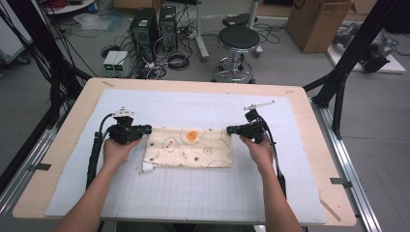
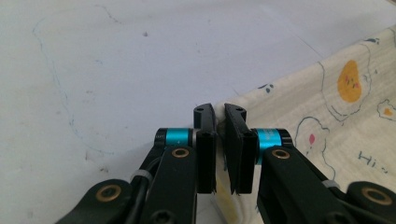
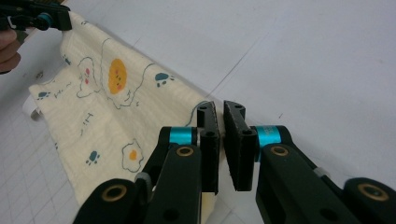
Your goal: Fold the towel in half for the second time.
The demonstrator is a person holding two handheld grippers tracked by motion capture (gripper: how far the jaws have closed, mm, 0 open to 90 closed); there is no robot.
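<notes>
Cloth pinched at both far corners

Grippers first: my left gripper [image 1: 143, 129] has its jaws pressed nearly together on the cloth's [image 1: 191, 147] far left corner, and in the left gripper view [image 2: 219, 116] the cream fabric runs down between the two black pads. My right gripper [image 1: 232, 129] is pinching the far right corner the same way; in its own view [image 3: 219, 112] the hem disappears between the closed jaws.

Between the two grippers the cloth lies spread flat and wide, its far edge stretched in a line from one gripper to the other. It is cream with small drawn animals, paw prints and an orange blob [image 1: 192, 136] near the far edge. A small white tag [image 1: 147, 167] sticks out at the near left corner.

Under it is a pale grid mat [image 1: 193, 193] covering most of the wooden tabletop [image 1: 63, 145]. My hands sit just behind the grippers, forearms coming in from the near side. Beyond the tabletop, on the floor, stand a black stool [image 1: 238, 41], computer towers [image 1: 154, 26] and a cardboard box [image 1: 319, 21].
</notes>
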